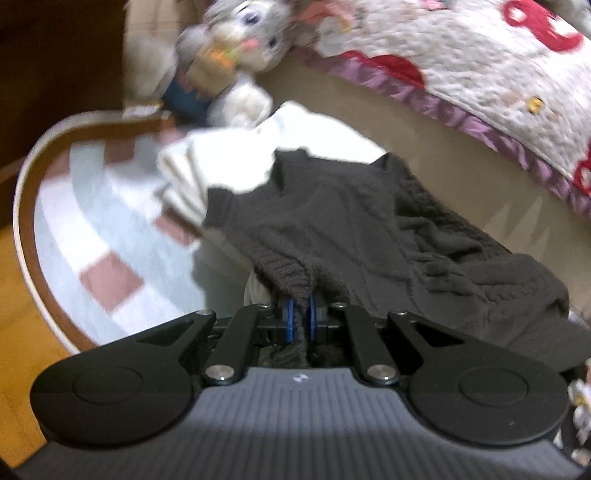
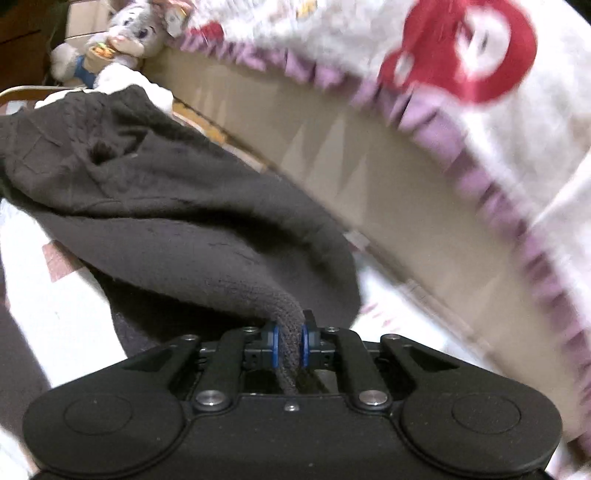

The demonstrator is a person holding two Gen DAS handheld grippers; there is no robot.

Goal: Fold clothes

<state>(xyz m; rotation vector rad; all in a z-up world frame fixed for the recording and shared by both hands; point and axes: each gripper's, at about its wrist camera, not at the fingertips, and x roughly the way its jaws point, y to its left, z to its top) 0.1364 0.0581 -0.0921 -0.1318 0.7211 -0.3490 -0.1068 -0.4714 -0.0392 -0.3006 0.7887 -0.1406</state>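
Left tongs (image 1: pixel 300 317) are pinching the ribbed edge of the dark knit sweater (image 1: pixel 351 221), blue pads squeezed tight with the knit bunched up between them. From that camera the sweater runs from the tongs up toward 12 and out toward 3 o'clock, draped over a white folded garment (image 1: pixel 207 166) that pokes out at about 11. All of it sits on a checked bedcover (image 1: pixel 110 229) in pale blue, white and dusty pink, which fills the 9 o'clock side. A grey plush bunny (image 1: pixel 236 44) sits up at 11 to 12, pretty blurry. A white quilt (image 1: pixel 480 74) with red shapes and a purple frill sweeps across 1 to 3 o'clock.

Right tongs (image 2: pixel 290 341) are clamped on a rolled edge of the same sweater (image 2: pixel 166 206), which is lifted and spreads toward 10 o'clock in that view. The bunny (image 2: pixel 122 33) is at 11 there, and the quilt (image 2: pixel 461 92) takes up 1 through 4.
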